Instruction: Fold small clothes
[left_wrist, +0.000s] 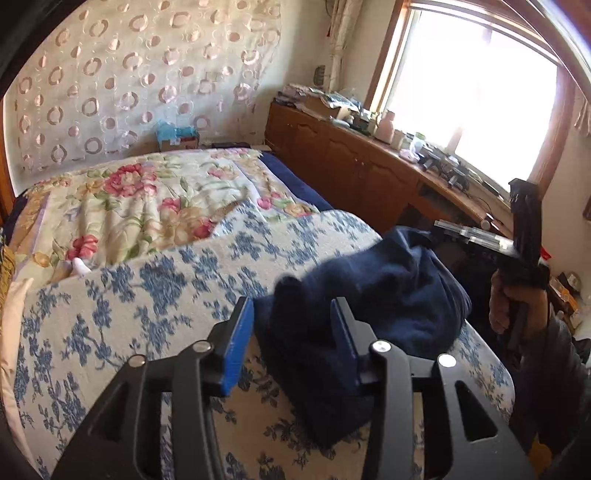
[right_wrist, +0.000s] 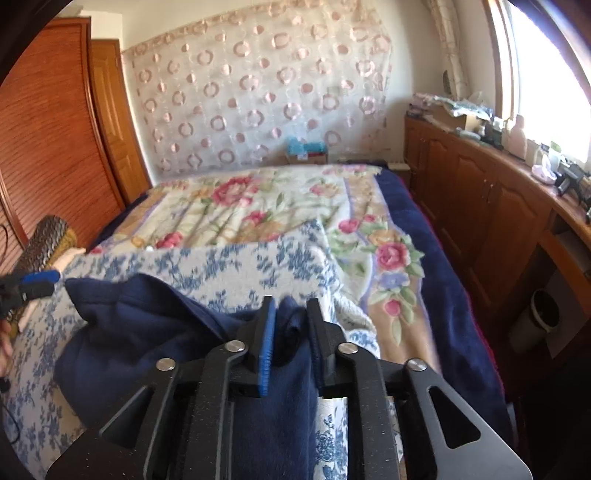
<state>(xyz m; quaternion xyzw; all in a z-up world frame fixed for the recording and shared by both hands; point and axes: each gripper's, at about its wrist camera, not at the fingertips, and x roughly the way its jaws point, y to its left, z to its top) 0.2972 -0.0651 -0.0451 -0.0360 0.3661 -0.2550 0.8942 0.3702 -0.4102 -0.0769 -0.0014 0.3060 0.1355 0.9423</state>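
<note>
Navy garment (left_wrist: 369, 295) lies bunched on the blue-floral cover (left_wrist: 147, 295) of the bed. Left tongs (left_wrist: 291, 332) stand half-open astride 1 fold; right tongs (right_wrist: 290, 332) stand narrow, cloth between, grip uncertain. Let both go fully before smoothing. Only the right view shows the wardrobe (right_wrist: 48, 129).

A bedroom – a bed (right_wrist: 369, 229) under floral covers against a wall hung with a circle-patterned curtain (right_wrist: 258, 92), a wooden wardrobe (right_wrist: 55, 129) at one side, low wooden cabinets (left_wrist: 351, 162) with a cluttered top beneath a sunlit window (left_wrist: 472, 92).
</note>
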